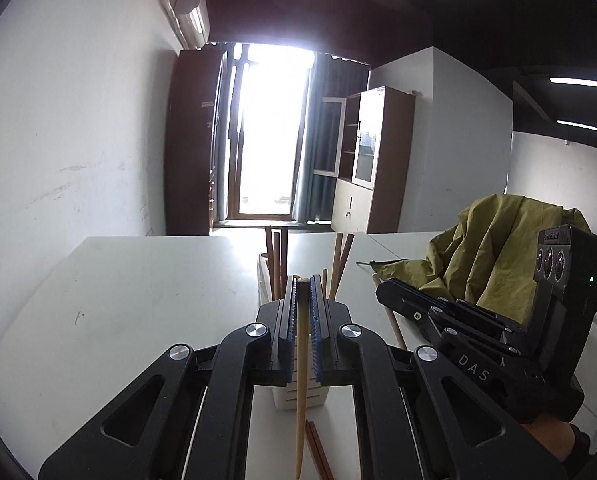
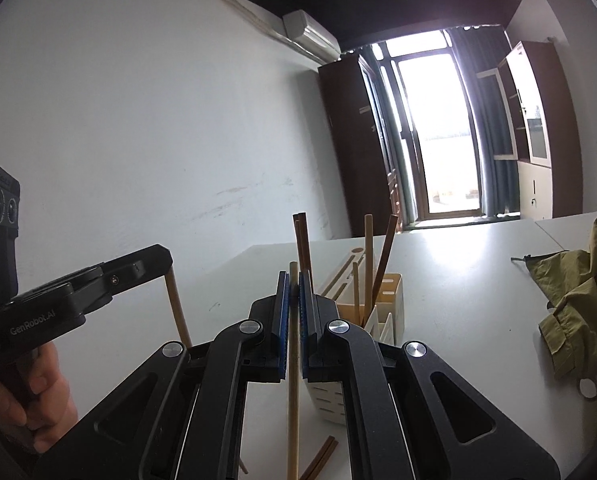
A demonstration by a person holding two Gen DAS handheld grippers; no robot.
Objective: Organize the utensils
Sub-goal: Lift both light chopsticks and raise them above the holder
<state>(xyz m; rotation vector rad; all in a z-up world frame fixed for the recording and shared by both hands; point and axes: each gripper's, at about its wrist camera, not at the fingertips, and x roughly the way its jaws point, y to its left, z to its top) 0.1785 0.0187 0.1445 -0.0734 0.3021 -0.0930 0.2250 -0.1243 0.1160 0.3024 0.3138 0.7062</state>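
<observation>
Holding one pale chopstick upright, the left gripper hovered beside the white holder; the right gripper clamped another. Either could have slipped or missed its slot, judging by the tilt.

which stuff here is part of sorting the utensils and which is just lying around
Part of the job:
- light chopstick in left gripper
- light chopstick in right gripper
- holder with chopsticks
- dark chopsticks on table

Lying about:
- olive jacket
</observation>
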